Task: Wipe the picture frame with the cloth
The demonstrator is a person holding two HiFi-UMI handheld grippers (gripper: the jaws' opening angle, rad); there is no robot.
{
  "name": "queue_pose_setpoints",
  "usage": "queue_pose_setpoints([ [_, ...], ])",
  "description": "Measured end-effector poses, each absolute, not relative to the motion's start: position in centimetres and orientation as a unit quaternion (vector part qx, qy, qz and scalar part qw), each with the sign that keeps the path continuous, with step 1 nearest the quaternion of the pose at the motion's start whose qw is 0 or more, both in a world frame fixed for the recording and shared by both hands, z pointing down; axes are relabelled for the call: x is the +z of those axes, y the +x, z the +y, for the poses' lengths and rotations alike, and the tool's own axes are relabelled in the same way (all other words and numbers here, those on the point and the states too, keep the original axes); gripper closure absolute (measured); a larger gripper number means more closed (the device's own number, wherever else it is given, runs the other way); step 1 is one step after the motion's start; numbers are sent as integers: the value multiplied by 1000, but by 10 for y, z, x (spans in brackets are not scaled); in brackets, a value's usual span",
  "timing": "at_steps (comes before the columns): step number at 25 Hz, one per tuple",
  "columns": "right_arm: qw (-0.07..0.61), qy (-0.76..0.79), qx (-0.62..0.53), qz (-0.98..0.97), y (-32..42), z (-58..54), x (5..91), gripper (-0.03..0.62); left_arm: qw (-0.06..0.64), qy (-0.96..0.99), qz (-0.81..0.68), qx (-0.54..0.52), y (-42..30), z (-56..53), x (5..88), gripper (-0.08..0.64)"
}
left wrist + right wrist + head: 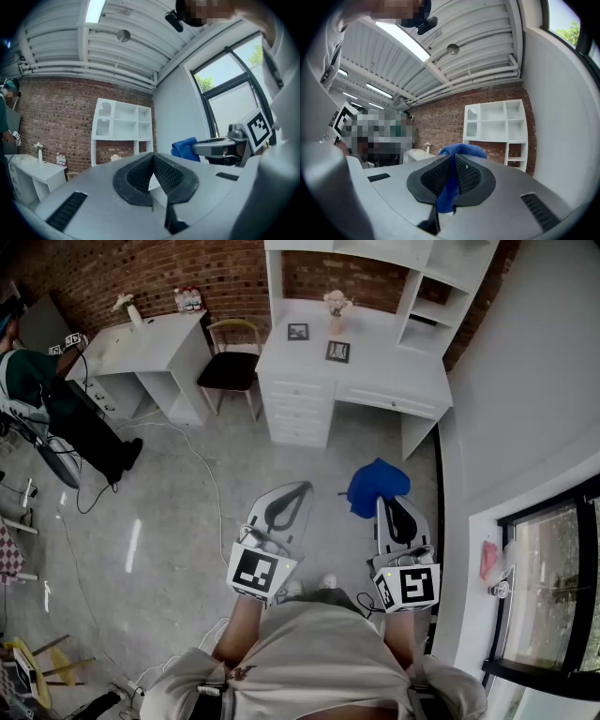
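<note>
Two small dark picture frames stand on the white desk [394, 362] across the room, one [298, 332] behind and left of the other [337, 352]. Both grippers are held close to my body, well short of the desk. My right gripper [390, 502] is shut on a blue cloth [375, 486], which bunches out past its tips. In the right gripper view the cloth [461, 151] is pinched between the pads of the gripper [453, 165]. My left gripper [302, 487] is shut with nothing in it, and its pads meet at the tip [153, 158]. Its view shows the cloth [185, 147] to the right.
A flower vase [336, 306] stands near the frames, under a white shelf unit [412, 268]. A black-seated chair [230, 367] and a second white desk [150, 338] stand to the left. A person [47, 399] sits far left. Cables [202, 465] cross the floor. A wall and a window [553, 587] lie on the right.
</note>
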State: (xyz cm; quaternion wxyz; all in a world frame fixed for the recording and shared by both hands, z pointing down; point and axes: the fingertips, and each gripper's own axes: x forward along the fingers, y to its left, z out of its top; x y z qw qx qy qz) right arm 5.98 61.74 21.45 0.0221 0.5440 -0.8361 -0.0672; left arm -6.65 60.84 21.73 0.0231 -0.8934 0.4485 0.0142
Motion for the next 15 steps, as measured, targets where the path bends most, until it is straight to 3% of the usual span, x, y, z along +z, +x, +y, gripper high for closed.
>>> queue_pose_setpoints([
  [15,23,528,-62,-846,108,592,224,571,30,-881,473,-7,-17,589,223,565],
])
